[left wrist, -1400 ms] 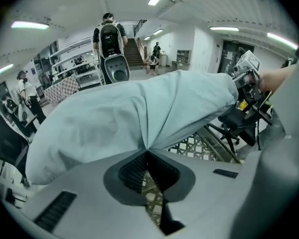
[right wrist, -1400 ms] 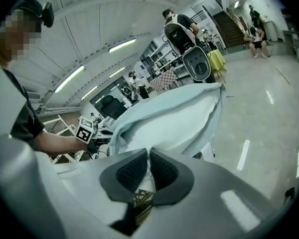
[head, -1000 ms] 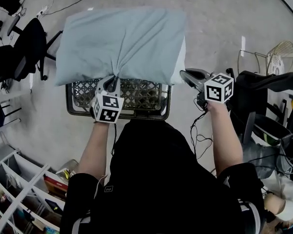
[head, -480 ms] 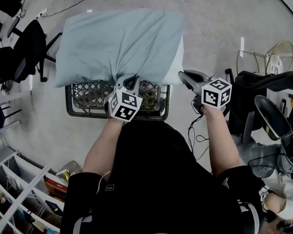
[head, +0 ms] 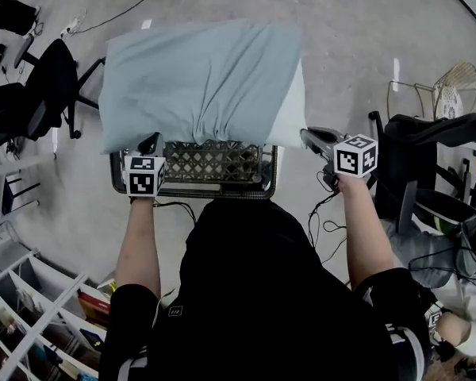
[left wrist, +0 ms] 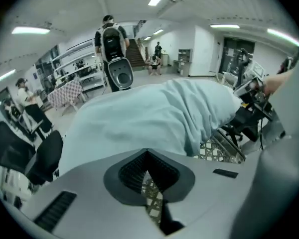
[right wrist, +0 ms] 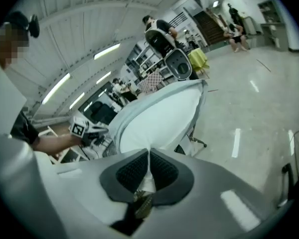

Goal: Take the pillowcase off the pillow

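A pillow in a light blue pillowcase [head: 198, 78] lies across a black lattice basket [head: 214, 182]. The bare white pillow [head: 293, 109] sticks out of the case's right end. My right gripper [head: 308, 136] is shut on that white corner, and white cloth [right wrist: 159, 118] runs down between its pads in the right gripper view. My left gripper [head: 151, 141] sits at the pillowcase's near left edge. Its jaws are shut, tips [left wrist: 147, 152] against the blue cloth [left wrist: 139, 118]. No fabric shows between them, only basket lattice [left wrist: 222, 151] below.
A black office chair [head: 51, 78] stands left of the pillow. At the right are a wire chair [head: 456, 86] and dark seats with bags [head: 428, 149]. White shelves [head: 32, 308] fill the lower left. Cables trail on the grey floor, and people stand far off.
My left gripper has left the bunched fabric at the middle of the near edge and moved left to the pillowcase's near left corner. The right gripper has hardly moved.
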The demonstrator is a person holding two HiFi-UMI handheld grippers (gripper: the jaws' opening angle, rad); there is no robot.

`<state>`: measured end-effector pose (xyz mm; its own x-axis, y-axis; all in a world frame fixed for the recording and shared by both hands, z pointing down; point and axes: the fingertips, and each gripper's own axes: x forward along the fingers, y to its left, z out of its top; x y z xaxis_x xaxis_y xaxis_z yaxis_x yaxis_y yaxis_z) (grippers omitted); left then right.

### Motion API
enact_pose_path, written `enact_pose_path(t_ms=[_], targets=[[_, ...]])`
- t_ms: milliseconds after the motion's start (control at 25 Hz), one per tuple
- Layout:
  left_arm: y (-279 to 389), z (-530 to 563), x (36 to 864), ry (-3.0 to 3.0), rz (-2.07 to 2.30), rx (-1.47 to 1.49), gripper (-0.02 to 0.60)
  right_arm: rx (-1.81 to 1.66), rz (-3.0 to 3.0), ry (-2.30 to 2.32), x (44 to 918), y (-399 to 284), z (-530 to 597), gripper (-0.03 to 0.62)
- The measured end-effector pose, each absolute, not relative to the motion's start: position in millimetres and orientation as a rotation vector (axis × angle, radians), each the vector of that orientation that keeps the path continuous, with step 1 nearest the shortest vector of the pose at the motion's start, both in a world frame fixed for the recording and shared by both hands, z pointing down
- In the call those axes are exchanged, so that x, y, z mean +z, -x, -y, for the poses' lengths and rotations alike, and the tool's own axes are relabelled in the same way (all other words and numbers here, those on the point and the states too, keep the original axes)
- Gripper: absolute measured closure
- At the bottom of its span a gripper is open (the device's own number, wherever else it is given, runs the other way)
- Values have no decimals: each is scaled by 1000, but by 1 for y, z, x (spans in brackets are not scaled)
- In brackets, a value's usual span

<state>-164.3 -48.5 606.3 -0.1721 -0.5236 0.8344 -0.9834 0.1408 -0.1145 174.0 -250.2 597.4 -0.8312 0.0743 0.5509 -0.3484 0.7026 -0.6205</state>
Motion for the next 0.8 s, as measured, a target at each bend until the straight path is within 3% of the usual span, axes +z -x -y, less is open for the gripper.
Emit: enact_pose_path(t_ms=[440,480,680,800], targets=[[104,200,553,-1868,1667,871,575,800,2226,-322,615,-194,289,516],[102,216,552,-1892,1647,874,572,804,2229,-351,616,-192,301,487],[90,302,572,-1989,1527,938,498,806,2240,-412,643,-161,366,430],[91,356,587,-2017,1502,976,488,880,2264,-403,659,-134,407,393]])
